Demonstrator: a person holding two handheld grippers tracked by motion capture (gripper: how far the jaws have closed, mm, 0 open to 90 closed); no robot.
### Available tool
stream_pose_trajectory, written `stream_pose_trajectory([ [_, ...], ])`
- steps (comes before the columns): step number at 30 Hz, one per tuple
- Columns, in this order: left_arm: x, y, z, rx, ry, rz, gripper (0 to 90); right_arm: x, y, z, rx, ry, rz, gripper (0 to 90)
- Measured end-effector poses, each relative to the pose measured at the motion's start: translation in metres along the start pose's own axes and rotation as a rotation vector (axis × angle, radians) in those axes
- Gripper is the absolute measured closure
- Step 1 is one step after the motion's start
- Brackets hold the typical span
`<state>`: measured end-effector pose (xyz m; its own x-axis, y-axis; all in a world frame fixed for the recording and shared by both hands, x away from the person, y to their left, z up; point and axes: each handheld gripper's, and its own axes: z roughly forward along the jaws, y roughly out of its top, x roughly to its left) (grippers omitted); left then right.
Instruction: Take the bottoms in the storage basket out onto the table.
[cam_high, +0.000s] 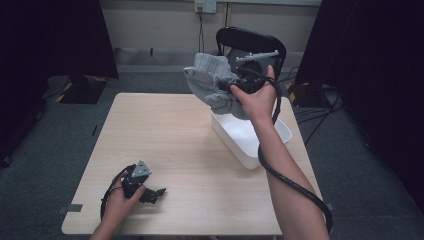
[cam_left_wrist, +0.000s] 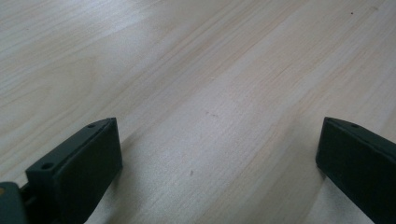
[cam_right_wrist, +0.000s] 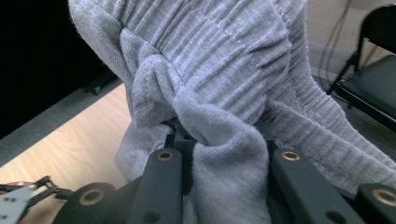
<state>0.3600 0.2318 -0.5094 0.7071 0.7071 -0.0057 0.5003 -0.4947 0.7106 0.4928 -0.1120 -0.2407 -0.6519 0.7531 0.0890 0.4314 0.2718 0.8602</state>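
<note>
A grey ribbed cloth (cam_high: 214, 82) hangs bunched in the air over the white tub (cam_high: 280, 139) on the table's right side. My right gripper (cam_high: 235, 85) is raised high and shut on this cloth (cam_right_wrist: 219, 93); in the right gripper view a thick fold of it fills the gap between the two black jaws of the gripper (cam_right_wrist: 226, 156). My left gripper (cam_high: 159, 193) rests low on the table near the front left edge. In the left gripper view its black fingers (cam_left_wrist: 79, 170) stand wide apart over bare wood with nothing between them.
The light wooden table (cam_high: 160, 135) spreads out left of the tub. A black folding chair (cam_high: 250, 42) stands behind the table's far edge. Dark curtains flank the room, and cables run across the grey floor at the right.
</note>
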Motion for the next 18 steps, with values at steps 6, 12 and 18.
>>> stream_pose_trajectory([
  [6,0.000,0.000,0.000,0.000,0.000,0.000,0.0,0.021,-0.005,0.012,0.005,0.057,-0.010,72.7],
  [12,0.000,0.000,0.000,0.000,0.000,0.000,0.0,0.037,-0.011,0.022,0.013,0.110,-0.020,72.7],
  [18,0.000,0.000,0.000,0.000,0.000,0.000,0.0,0.046,-0.020,0.031,0.011,0.155,-0.010,72.6],
])
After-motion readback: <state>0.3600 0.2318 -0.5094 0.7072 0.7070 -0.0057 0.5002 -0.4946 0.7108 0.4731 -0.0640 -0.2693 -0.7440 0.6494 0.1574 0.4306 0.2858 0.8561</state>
